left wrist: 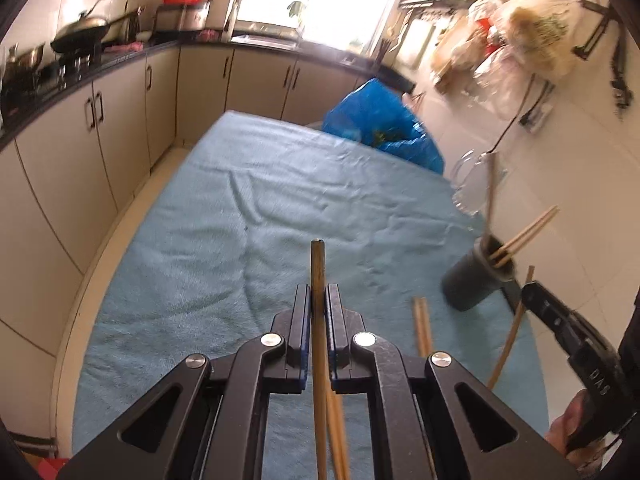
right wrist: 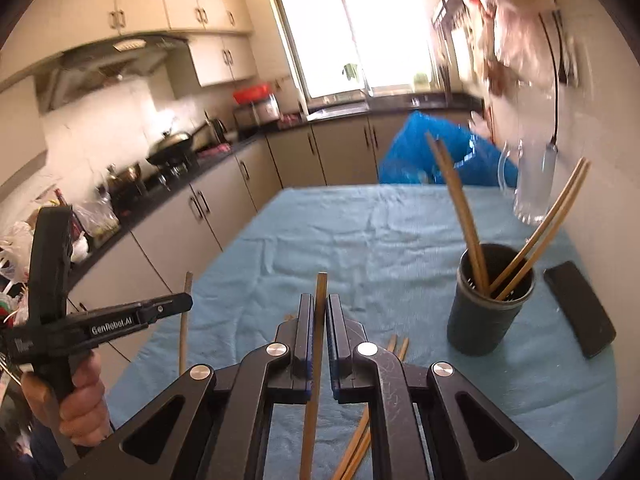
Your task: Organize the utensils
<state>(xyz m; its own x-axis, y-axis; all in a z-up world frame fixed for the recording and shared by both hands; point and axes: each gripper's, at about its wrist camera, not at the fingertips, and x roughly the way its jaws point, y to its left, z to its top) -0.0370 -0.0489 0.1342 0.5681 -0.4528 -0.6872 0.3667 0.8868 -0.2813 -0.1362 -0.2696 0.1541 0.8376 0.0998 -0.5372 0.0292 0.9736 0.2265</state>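
Each hand-held gripper has one chopstick pinched upright between nearly closed jaws: the left hand-held gripper (left wrist: 318, 294) holds a chopstick (left wrist: 318, 280) with its blunt end raised above the fingers, and the right hand-held gripper (right wrist: 319, 304) holds another chopstick (right wrist: 318, 320) the same way, likely so each can drop end-first into the holder. The dark cup (right wrist: 490, 300) stands on the right side of the blue-clothed counter (right wrist: 360, 232), already holding several chopsticks (right wrist: 460, 208) leaning against its rim. More loose chopsticks (right wrist: 396, 346) lie on the cloth near the grippers, beside a black phone (right wrist: 580, 312), so sorting looks partly done.
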